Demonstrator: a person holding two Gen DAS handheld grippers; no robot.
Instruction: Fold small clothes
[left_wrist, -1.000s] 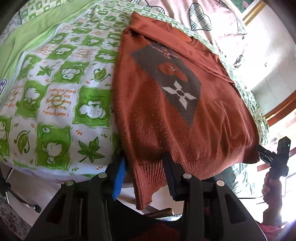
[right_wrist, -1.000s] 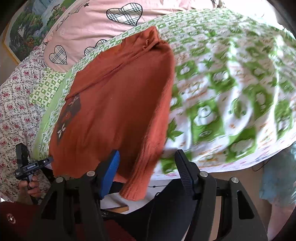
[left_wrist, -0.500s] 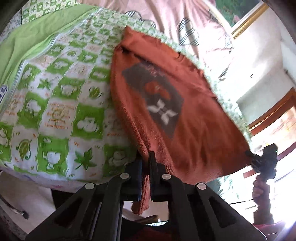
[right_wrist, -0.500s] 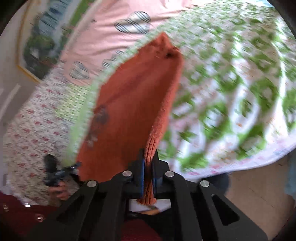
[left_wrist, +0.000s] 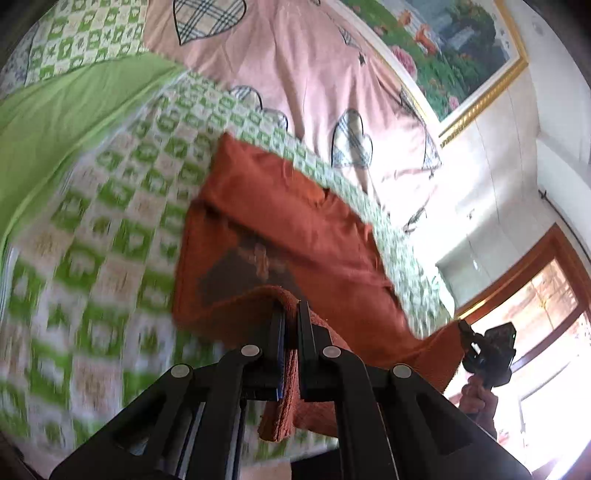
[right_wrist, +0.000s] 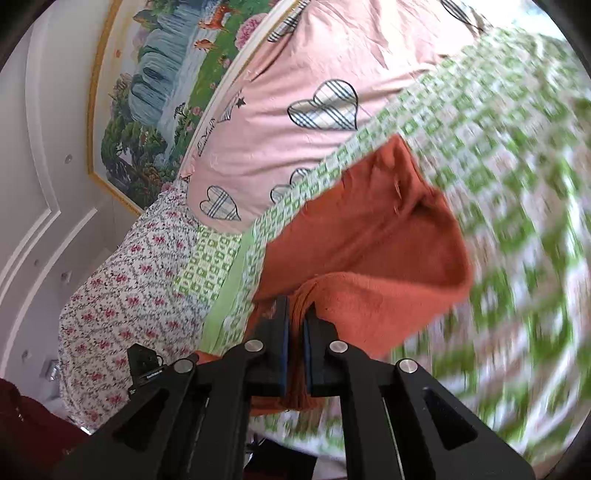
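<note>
Left tool and right tool are both clamped tight, aimed slightly downward.

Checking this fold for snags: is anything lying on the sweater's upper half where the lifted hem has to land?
Nothing visible does. Both the left gripper and the right gripper are shut on the hem of the rust-orange sweater, and its upper part lies bare on the green-checked quilt. Motion blur could hide something small.

Fuzzy knit sweater; matt black plastic tongs; smooth cotton bedsheet.
</note>
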